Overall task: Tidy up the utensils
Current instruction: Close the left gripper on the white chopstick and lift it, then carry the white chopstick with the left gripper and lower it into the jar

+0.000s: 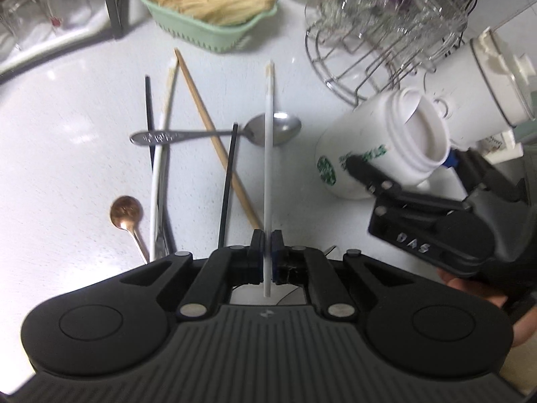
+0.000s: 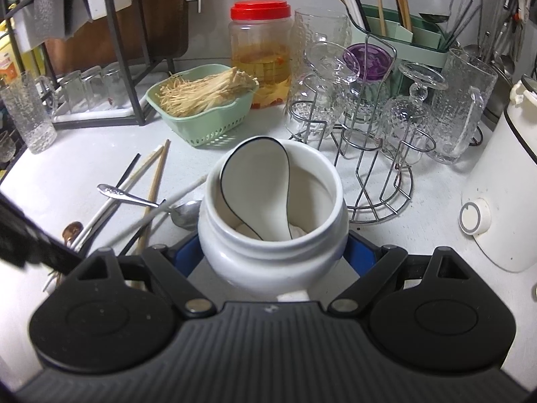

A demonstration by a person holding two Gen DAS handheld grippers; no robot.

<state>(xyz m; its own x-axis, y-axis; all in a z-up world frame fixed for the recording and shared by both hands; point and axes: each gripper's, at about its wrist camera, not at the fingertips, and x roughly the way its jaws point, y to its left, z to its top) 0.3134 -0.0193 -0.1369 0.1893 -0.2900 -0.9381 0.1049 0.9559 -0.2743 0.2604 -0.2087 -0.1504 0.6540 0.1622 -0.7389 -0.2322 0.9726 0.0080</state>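
Several utensils (image 1: 188,134) litter the white counter (image 1: 67,127).

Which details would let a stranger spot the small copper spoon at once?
Start at the green basket of dried noodles, then follow the white counter down to the scattered chopsticks. Left of that pile lies the copper spoon, alone. It is small, round-bowled and reddish-brown, unlike the larger steel spoon crossing the sticks.

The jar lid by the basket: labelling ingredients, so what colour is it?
Red lid, clearest in the right wrist view.
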